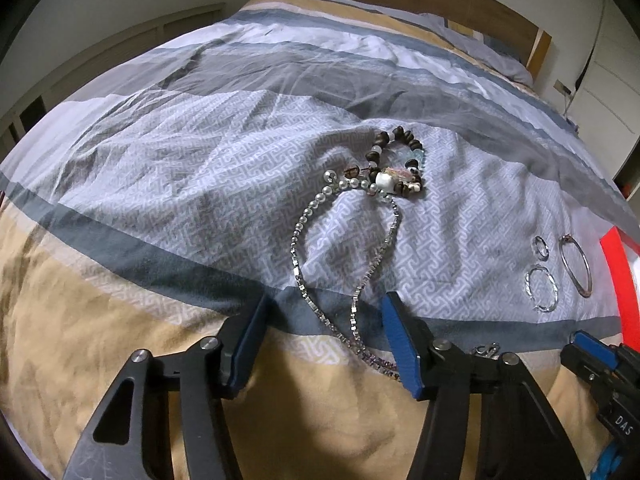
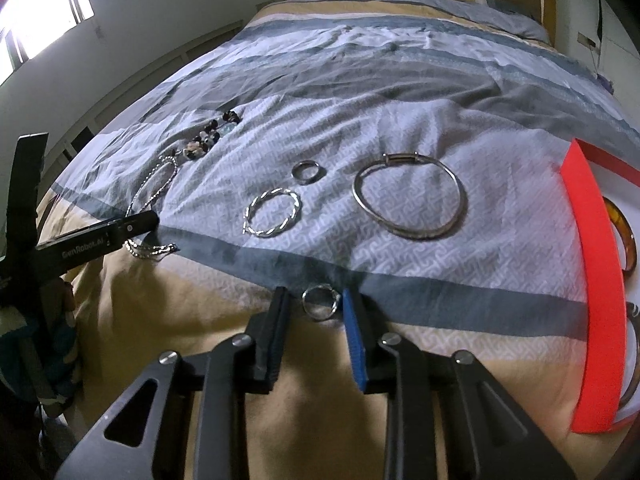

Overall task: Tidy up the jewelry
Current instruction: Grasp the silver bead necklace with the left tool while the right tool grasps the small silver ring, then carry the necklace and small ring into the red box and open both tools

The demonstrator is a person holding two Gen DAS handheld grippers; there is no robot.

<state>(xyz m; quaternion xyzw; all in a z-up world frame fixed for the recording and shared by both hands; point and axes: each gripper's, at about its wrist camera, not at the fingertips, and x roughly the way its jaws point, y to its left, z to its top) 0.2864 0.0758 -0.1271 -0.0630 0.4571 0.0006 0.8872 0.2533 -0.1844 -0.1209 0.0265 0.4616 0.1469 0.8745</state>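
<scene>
1. Where the left wrist view looks down the bed [image 1: 200, 160], the left gripper [image 1: 324, 340] stands wide around a chain [image 1: 360, 300], not pinching; its links could snag the beads [image 1: 400, 160].
2. In the right wrist view, the right gripper [image 2: 316, 320] stands narrow around a ring [image 2: 320, 304], pads seemingly apart; it may slip into folds.

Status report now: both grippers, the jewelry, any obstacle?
Left gripper open astride the silver chain necklace. Right gripper open around a small ring, not yet clamped. Nothing in the way.

both wrist views low, facing bed [image 1: 200, 160]
</scene>
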